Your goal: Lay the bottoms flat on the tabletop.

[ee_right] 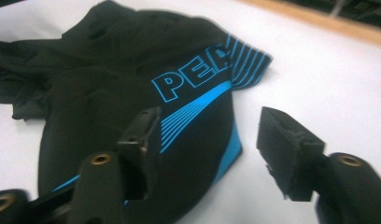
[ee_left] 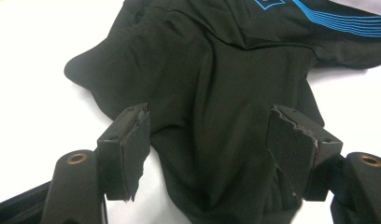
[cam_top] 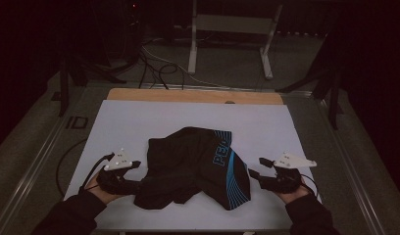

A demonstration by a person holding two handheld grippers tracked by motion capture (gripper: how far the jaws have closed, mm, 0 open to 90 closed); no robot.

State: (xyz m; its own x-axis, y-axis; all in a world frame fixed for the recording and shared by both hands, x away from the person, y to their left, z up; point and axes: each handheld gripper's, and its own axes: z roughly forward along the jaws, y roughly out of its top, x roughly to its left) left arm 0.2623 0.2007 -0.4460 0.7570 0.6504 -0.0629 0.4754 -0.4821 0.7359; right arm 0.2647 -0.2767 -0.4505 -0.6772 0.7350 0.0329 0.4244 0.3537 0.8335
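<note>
Black shirt (cam_top: 193,166) lies between both open tools.

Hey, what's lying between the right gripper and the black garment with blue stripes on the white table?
Nothing: in the high view, bare white table top separates the right gripper from the black garment with blue stripes. Its jaws stand open, holding nothing.

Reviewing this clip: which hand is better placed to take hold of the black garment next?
Left, probably. The left tool has its open jaws either side of the black garment, with fabric lying between them. The right tool is also open but sits just off the garment's blue-striped edge, over the white table cover.
</note>
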